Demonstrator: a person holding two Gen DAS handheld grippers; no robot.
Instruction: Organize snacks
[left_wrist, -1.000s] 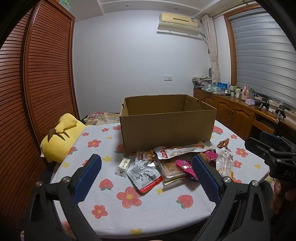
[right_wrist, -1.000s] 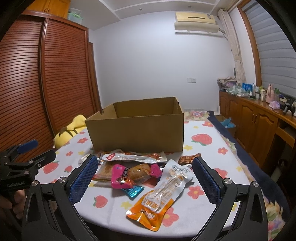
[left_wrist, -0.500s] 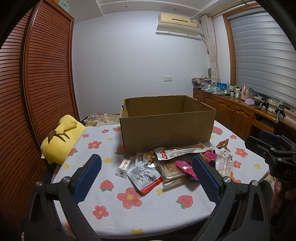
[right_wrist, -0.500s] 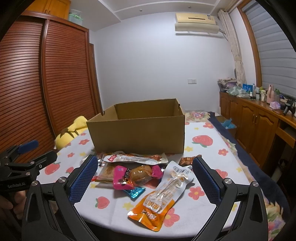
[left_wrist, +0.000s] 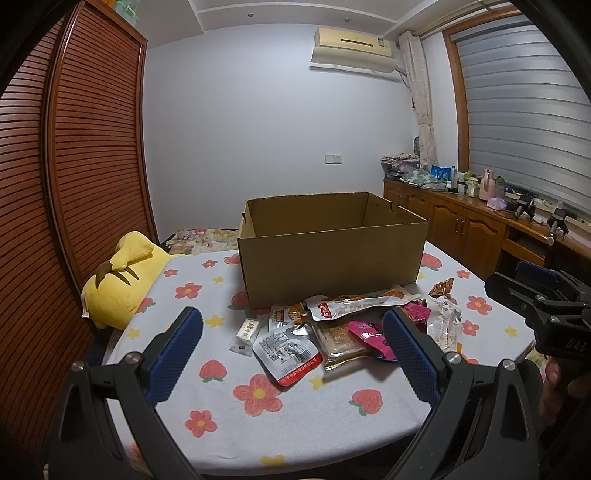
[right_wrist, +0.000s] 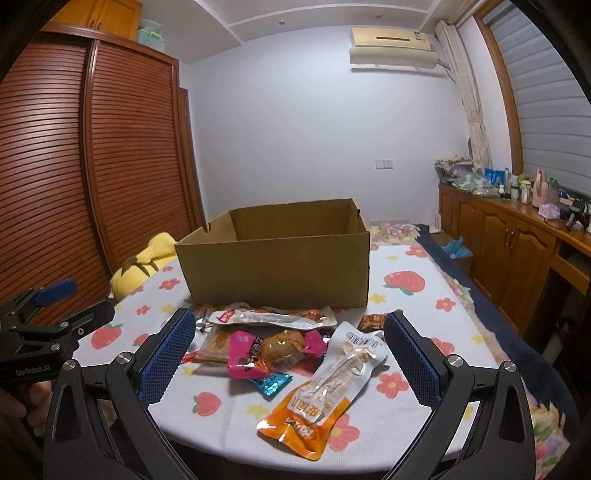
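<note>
An open cardboard box (left_wrist: 332, 254) (right_wrist: 277, 266) stands on the flowered tablecloth (left_wrist: 258, 398) (right_wrist: 406, 284). In front of it lies a heap of snack packets: a silver-and-red pouch (left_wrist: 288, 350), a long white packet (left_wrist: 362, 301) (right_wrist: 269, 315), a pink packet (left_wrist: 369, 336) (right_wrist: 273, 350) and an orange-and-clear pouch (right_wrist: 332, 384). My left gripper (left_wrist: 293, 354) hovers open in front of the heap, holding nothing. My right gripper (right_wrist: 288, 354) is open too, over the packets on the right side.
A yellow plush cushion (left_wrist: 122, 277) (right_wrist: 147, 262) lies at the table's left edge. A slatted wooden wardrobe (left_wrist: 74, 177) lines the left wall. Wooden cabinets (left_wrist: 472, 229) (right_wrist: 509, 243) with bottles on top run along the right.
Both views have risen and drawn back slightly from the table; the box and packets lie where they were. Both grippers stay open.
</note>
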